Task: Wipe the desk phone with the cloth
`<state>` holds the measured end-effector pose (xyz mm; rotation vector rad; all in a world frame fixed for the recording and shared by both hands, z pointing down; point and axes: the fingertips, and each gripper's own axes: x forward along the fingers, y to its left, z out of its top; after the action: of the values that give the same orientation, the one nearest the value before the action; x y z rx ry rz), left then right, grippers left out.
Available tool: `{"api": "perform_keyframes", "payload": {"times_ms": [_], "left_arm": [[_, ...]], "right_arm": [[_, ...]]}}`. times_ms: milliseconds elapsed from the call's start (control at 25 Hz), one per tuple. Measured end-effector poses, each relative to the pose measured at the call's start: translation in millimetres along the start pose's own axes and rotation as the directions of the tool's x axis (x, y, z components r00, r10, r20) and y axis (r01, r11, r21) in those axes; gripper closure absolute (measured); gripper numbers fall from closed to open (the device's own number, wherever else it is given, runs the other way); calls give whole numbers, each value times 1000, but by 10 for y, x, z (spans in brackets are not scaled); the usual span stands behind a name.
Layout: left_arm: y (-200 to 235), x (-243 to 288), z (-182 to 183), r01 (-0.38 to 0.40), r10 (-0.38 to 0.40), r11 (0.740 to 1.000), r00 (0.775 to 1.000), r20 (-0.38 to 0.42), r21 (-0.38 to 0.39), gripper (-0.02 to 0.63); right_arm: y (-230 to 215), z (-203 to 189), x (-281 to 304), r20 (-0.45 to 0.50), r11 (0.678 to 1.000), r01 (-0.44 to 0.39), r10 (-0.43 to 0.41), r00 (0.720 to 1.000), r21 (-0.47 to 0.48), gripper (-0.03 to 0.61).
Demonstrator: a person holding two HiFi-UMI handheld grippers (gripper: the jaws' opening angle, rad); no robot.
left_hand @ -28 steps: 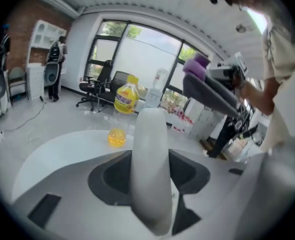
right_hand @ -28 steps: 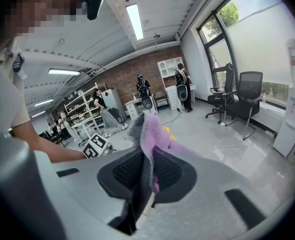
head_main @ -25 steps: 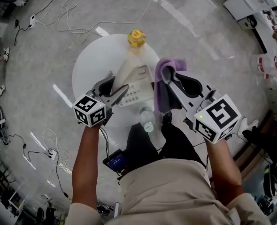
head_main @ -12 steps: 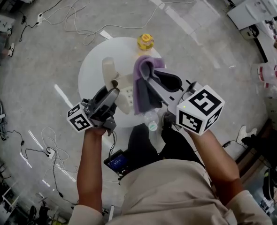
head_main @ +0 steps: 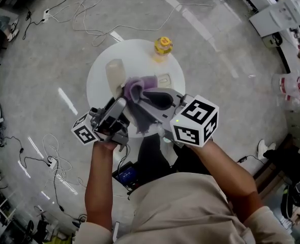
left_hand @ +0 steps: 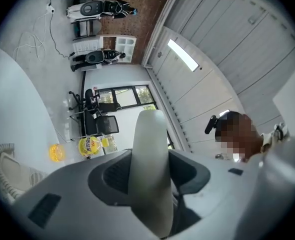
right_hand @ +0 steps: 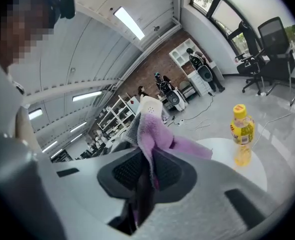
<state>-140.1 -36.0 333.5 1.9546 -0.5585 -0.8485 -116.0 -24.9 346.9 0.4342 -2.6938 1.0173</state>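
Left tongs (left_hand: 150,166) are clamped on the cream handset (left_hand: 148,134) of the desk phone, one pad on each side; the handset stands clear of the desk, its free end toward the upper left of the desk in the head view. Right tongs (right_hand: 146,171) pinch a purple cloth (right_hand: 155,134), whose upper fold lies against the perforated end of the handset. The two tools meet over the centre of the round white desk (head_main: 101,67). The phone base (head_main: 163,79) sits on the desk just right of the cloth, partly hidden. A yellow bottle (head_main: 163,46) stands at the desk's upper edge.
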Motion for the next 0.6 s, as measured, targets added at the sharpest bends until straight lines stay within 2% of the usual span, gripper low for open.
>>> {"api": "perform_keyframes", "payload": {"times_ms": [200,360,480,600], "left_arm": [[13,24,-14,-2,2,1000,1000,0,-17,403],[5,87,-82,-4,4,1000,1000,-30,-8,403],[-35,136,-155,0,0,1000,998,-65,5,403],[-74,181,-229,5,-4,1000,996,-84,10,403]], "right_arm": [[3,-101,-140,-26,1000,5,-5,1000,19,532],[-64,-61,-155,-3,999,25,-25,1000,29,532],[-156,124,-146,62,997,51,-54,997,49,532],[-298,437,-237,177,992,107,-117,977,65,534]]}}
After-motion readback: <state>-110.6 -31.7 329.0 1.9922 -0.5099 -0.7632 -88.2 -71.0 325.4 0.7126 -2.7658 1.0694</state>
